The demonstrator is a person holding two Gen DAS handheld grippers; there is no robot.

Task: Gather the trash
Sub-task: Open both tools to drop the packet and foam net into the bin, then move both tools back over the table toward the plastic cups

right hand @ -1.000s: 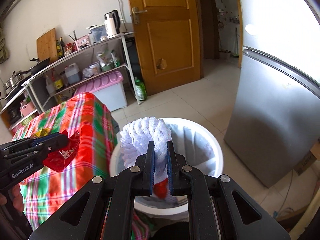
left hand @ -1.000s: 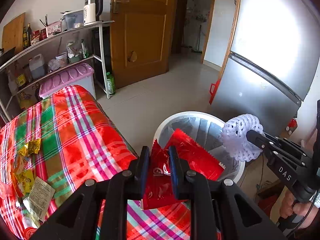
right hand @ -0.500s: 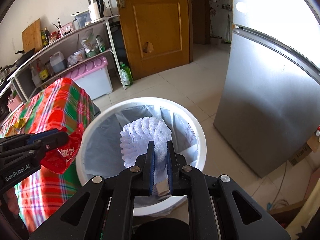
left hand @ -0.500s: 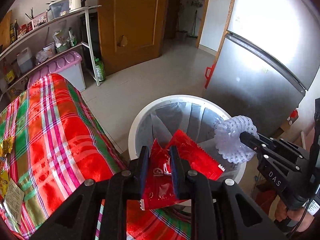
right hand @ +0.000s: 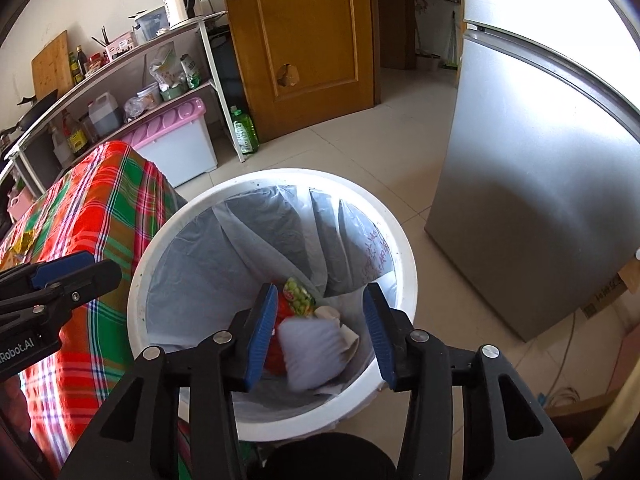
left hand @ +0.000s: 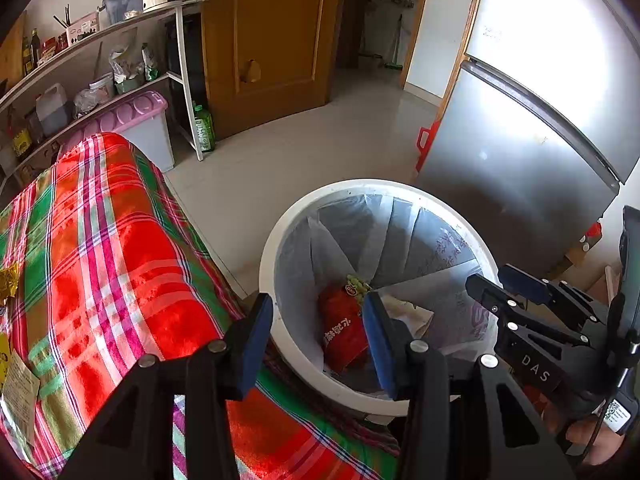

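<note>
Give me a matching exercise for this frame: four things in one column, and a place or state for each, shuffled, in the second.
Things
1. red wrapper
2. white foam net
3. left gripper
4. yellow wrappers

Places or states
A. open, nothing between its pads
B. lying on the plaid cloth
C. blurred, in the bin below the right gripper
D. lying deep in the bin, printed side up

Pairs: 1-D, 2-C, 3-A, 4-B

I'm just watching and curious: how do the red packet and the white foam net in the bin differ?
The red snack wrapper is flat, glossy and printed; the white foam net is puffy, ribbed and plain. The wrapper lies sharp and still; the net looks motion-blurred, perhaps still dropping. The net partly covers the wrapper in the right wrist view. Both sit inside the white trash bin, free of any fingers.
</note>
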